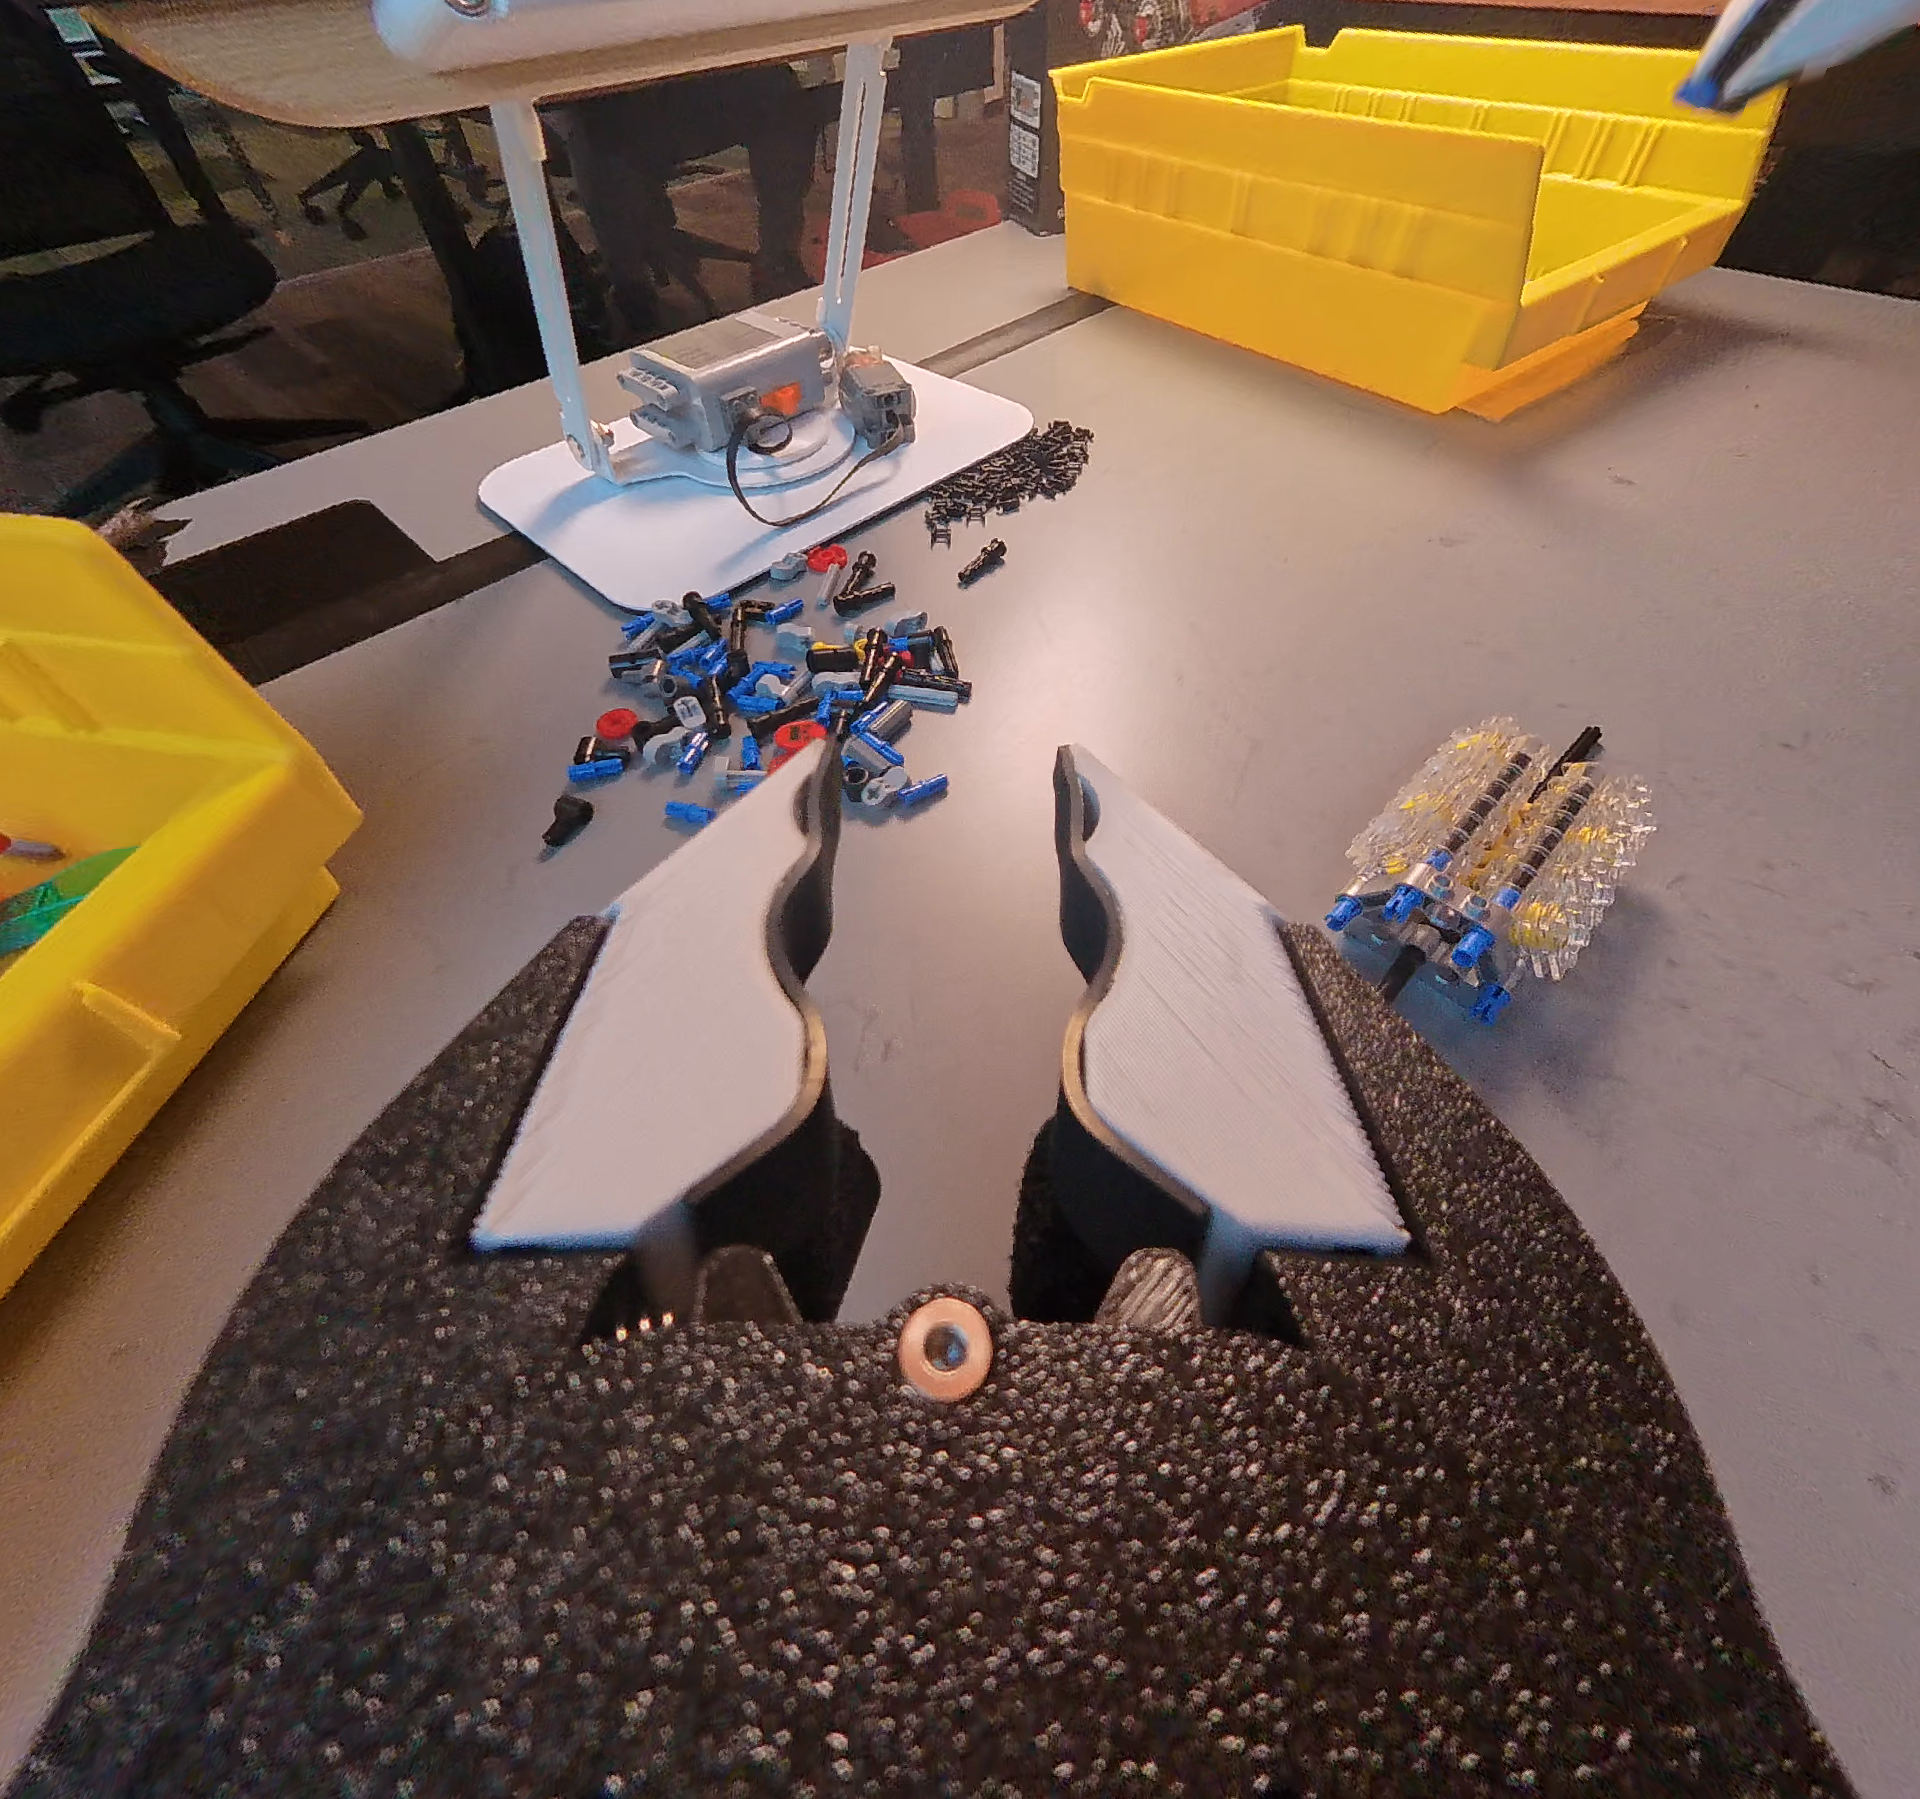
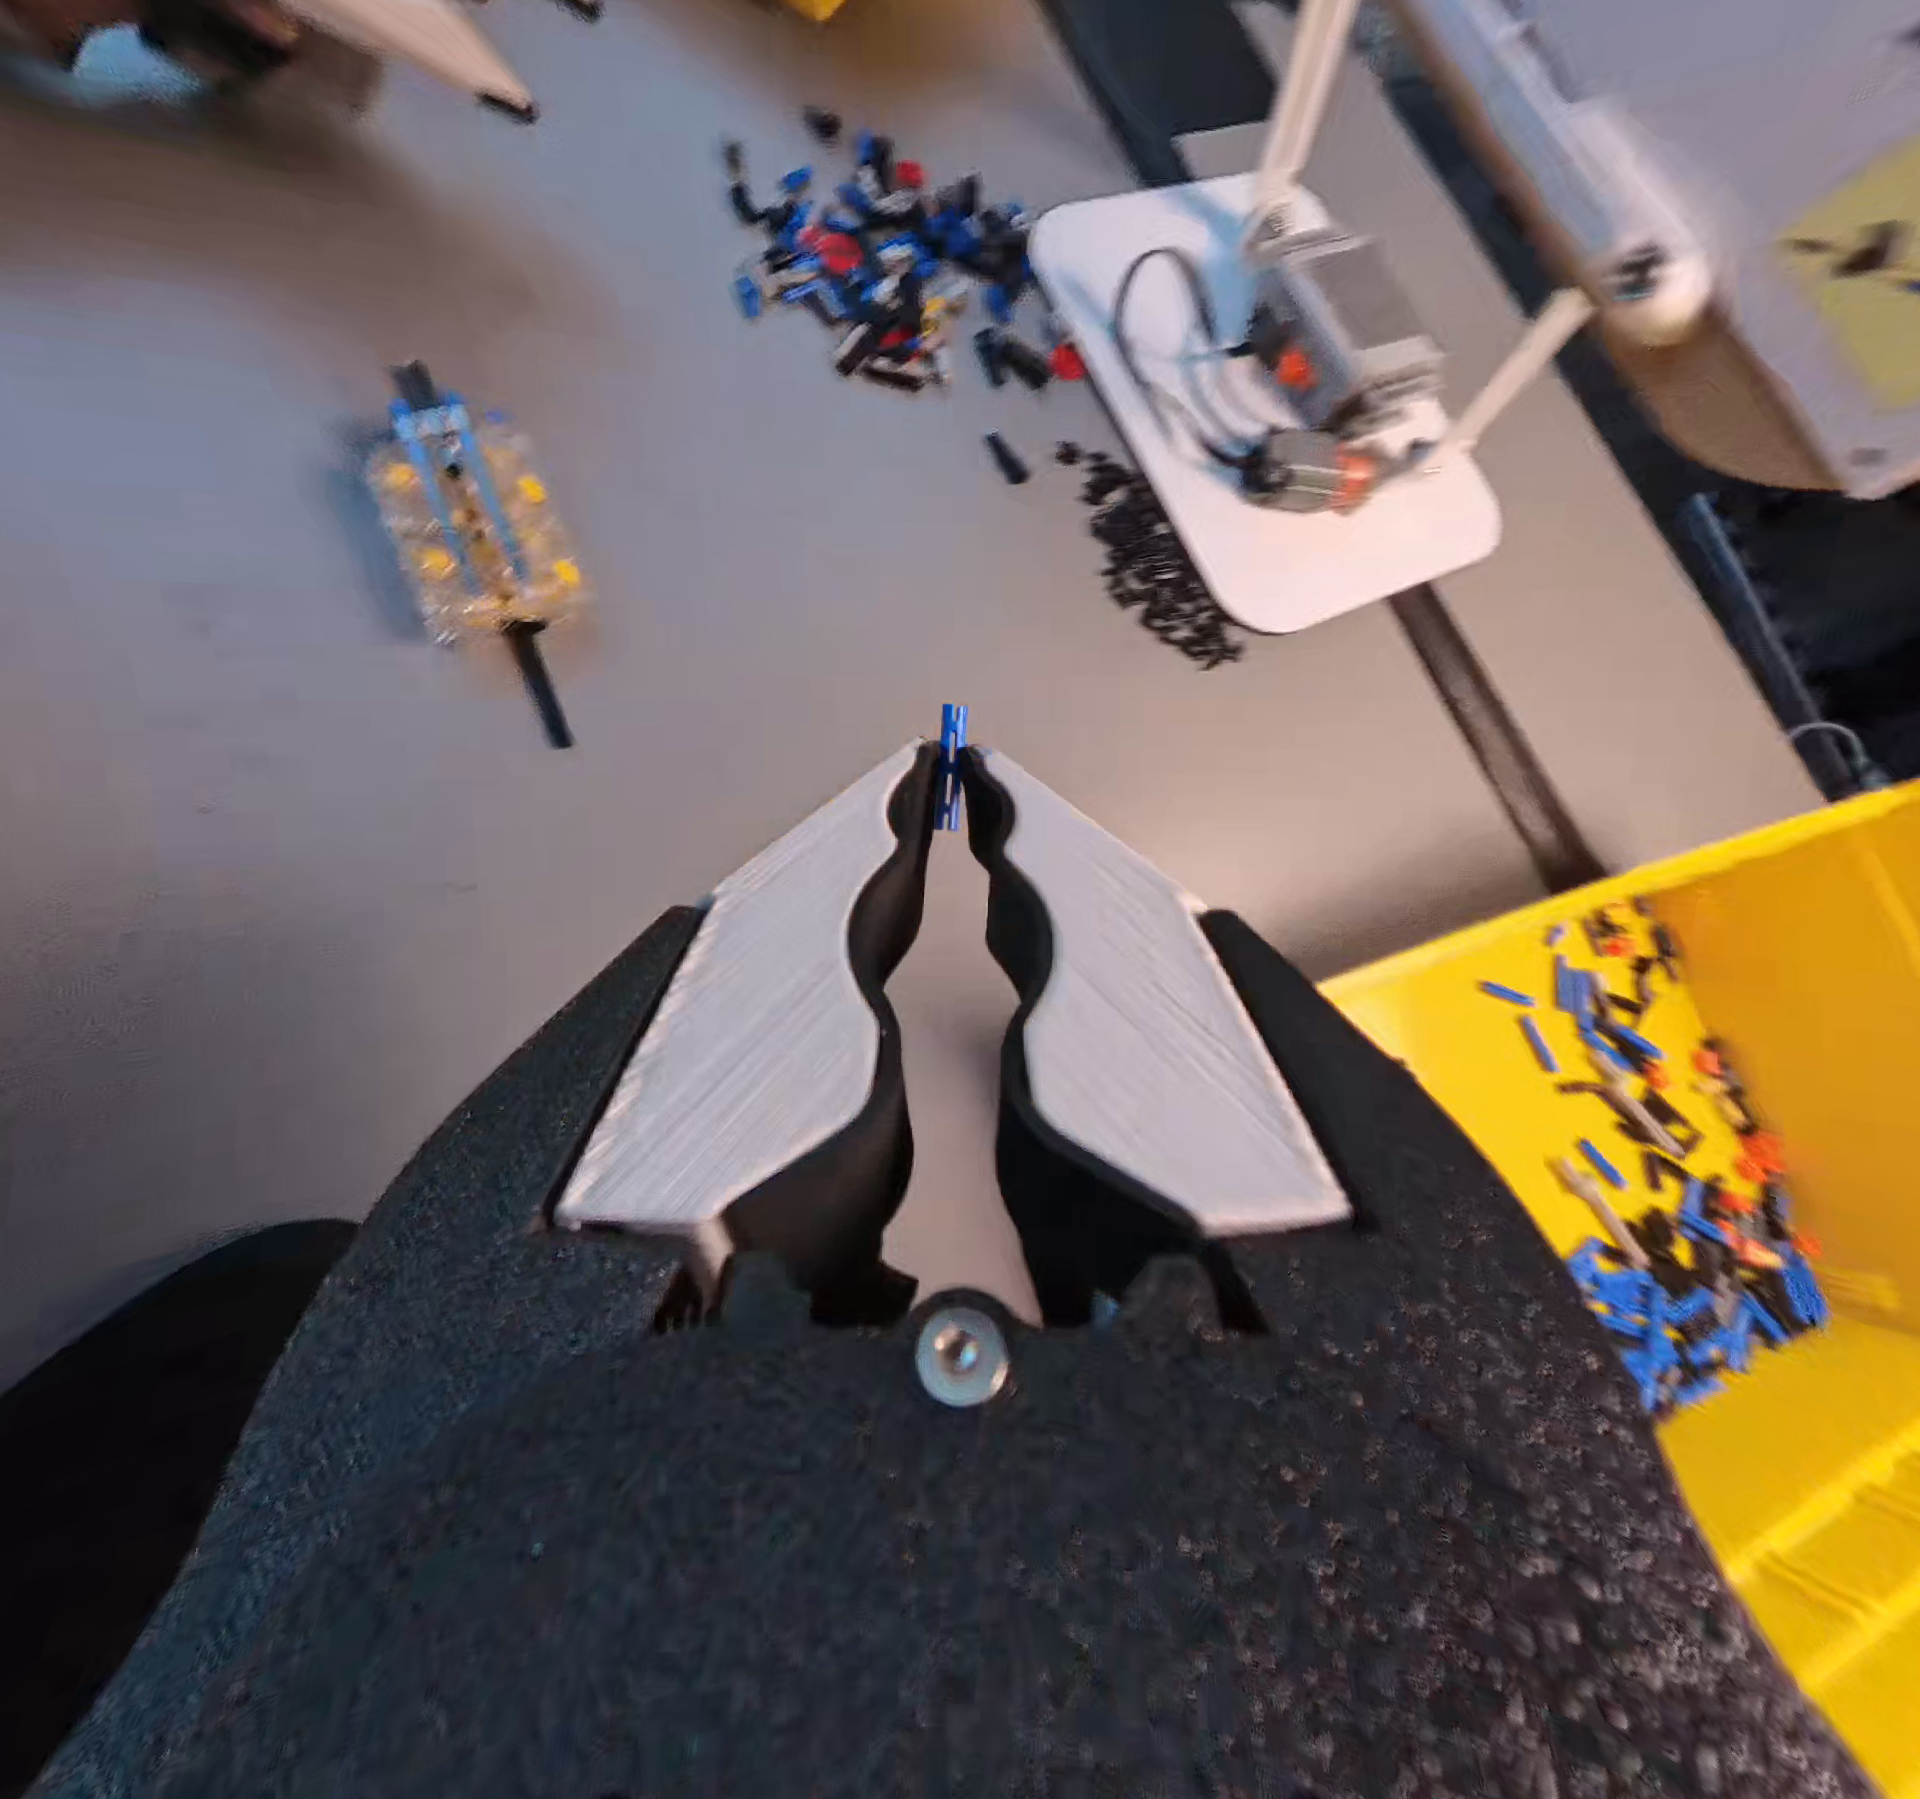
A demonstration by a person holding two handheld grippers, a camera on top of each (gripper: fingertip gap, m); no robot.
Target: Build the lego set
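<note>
My left gripper (image 1: 940, 762) is open and empty, low over the grey table, just short of a loose pile of small blue, black, grey and red pins (image 1: 774, 689). A clear and yellow toothed brick assembly on black axles (image 1: 1496, 866) lies to its right. My right gripper (image 2: 951, 747) is shut on a small blue pin (image 2: 951, 762) and holds it above the table. It also shows in the left wrist view (image 1: 1704, 92) at the top right, over the yellow bin. The pile (image 2: 883, 274) and the assembly (image 2: 473, 513) show in the right wrist view.
A white stand base (image 1: 935, 440) carries a grey battery box with a cable (image 1: 727, 383). A heap of tiny black pins (image 1: 1013, 476) lies beside it. A yellow bin (image 1: 1351, 222) stands at the back right, another (image 1: 135, 814) at the left. A bin with sorted pins (image 2: 1766, 1437) is near my right gripper. My hands' fingertips stand some 30 cm from each other.
</note>
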